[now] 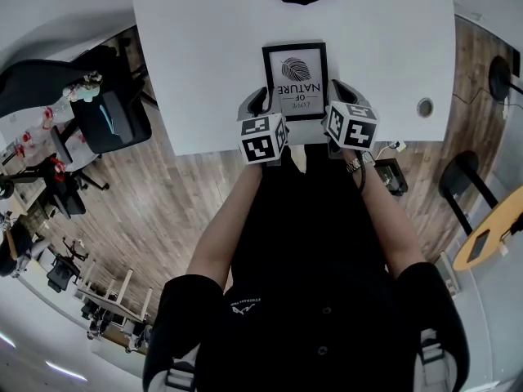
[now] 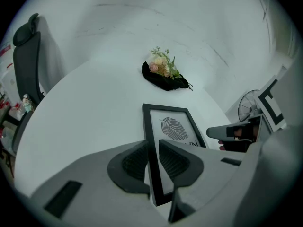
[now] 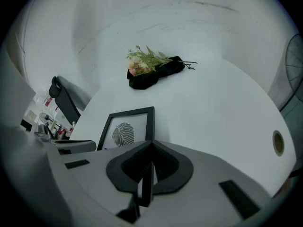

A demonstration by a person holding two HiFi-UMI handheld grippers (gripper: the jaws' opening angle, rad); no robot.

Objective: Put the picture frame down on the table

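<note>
Left gripper [image 2: 152, 161]: jaws pinching the picture frame [image 1: 294, 78] by its left edge.
Right gripper [image 3: 150, 167]: jaws clamped on its right edge.
Print between fingers: leaf, "OF NATURE".

We are in an open-plan office. We stand at a plain white tabletop [image 1: 204, 55] with a round cable grommet [image 1: 424, 107] set into it near one edge. Wood-look plank flooring [image 1: 163, 211] runs all around it. A black high-backed office chair [image 1: 110, 121] stands just beside the tabletop, and another chair [image 1: 61, 188] sits on a spoked base further off. To our left, a second white desk [image 1: 20, 133] is crowded with small clutter. To our right we see a round wooden table [image 1: 494, 223]. A grilled fan [image 2: 248, 109] stands beyond the tabletop's far edge.
</note>
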